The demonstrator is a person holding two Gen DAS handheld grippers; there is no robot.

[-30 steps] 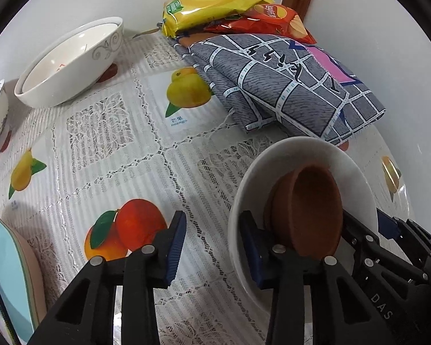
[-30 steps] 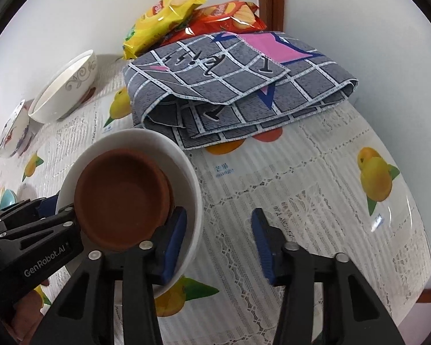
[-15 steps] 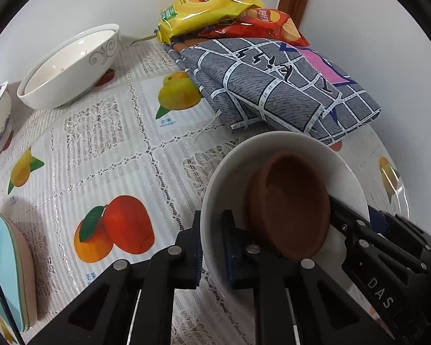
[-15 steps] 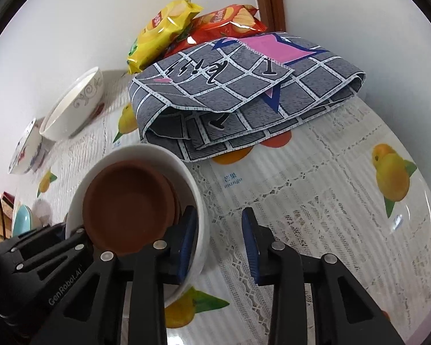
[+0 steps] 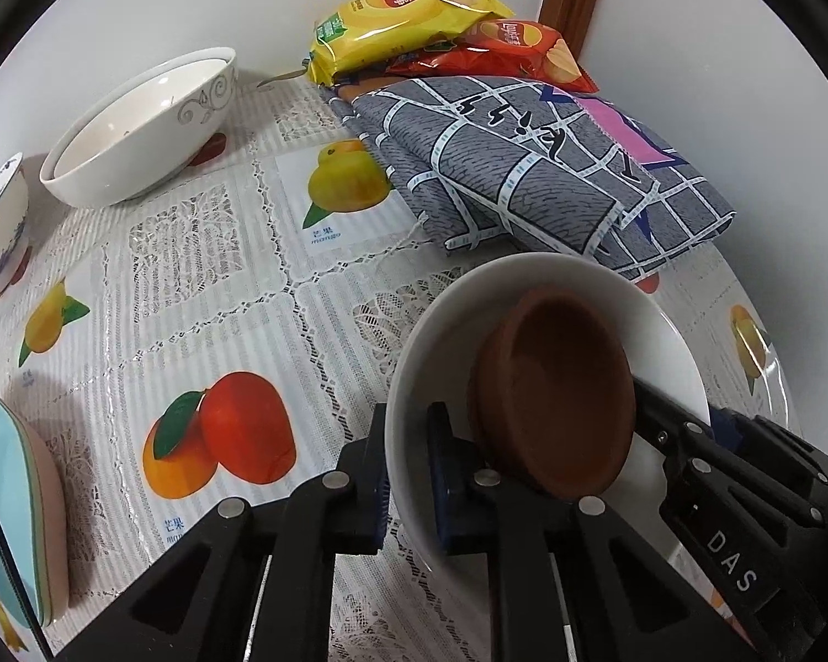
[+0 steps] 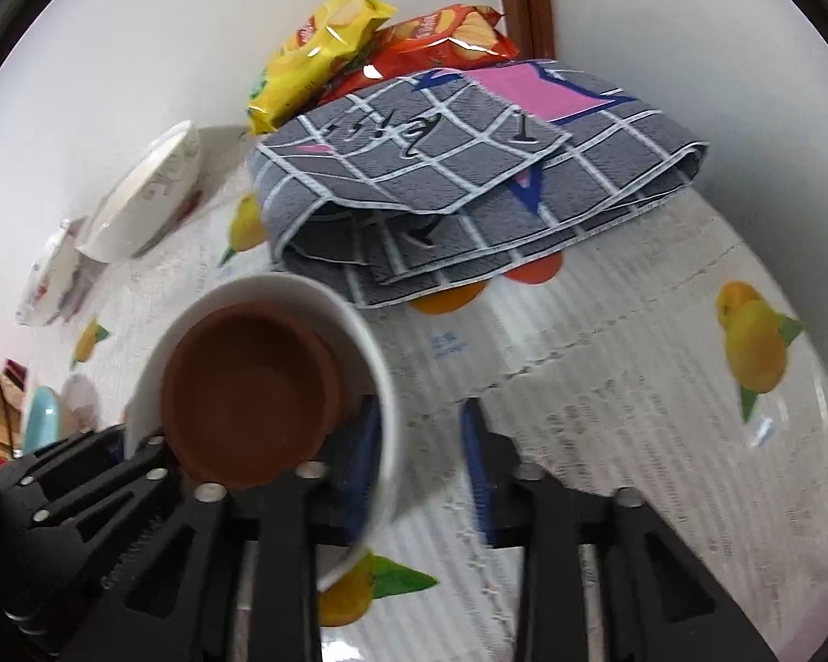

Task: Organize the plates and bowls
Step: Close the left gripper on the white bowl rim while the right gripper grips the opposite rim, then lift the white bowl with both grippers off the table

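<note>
The left gripper (image 5: 408,474) clamps the rim of a white bowl (image 5: 662,342) holding a brown dish (image 5: 557,397) (already nested); the right gripper (image 6: 422,463) closes on the opposite rim. Three other bowls (image 5: 138,132) and plates (image 5: 5,496) on the surface (image 5: 204,276) look unsorted.

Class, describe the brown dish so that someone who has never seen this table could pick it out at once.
Find the fruit-print tablecloth and the folded grey checked cloth by the wall. Just in front of that cloth is a white bowl. The brown dish sits tilted inside it: the only matte, terracotta-coloured piece, while the other bowls are glossy white or pale blue.
</note>
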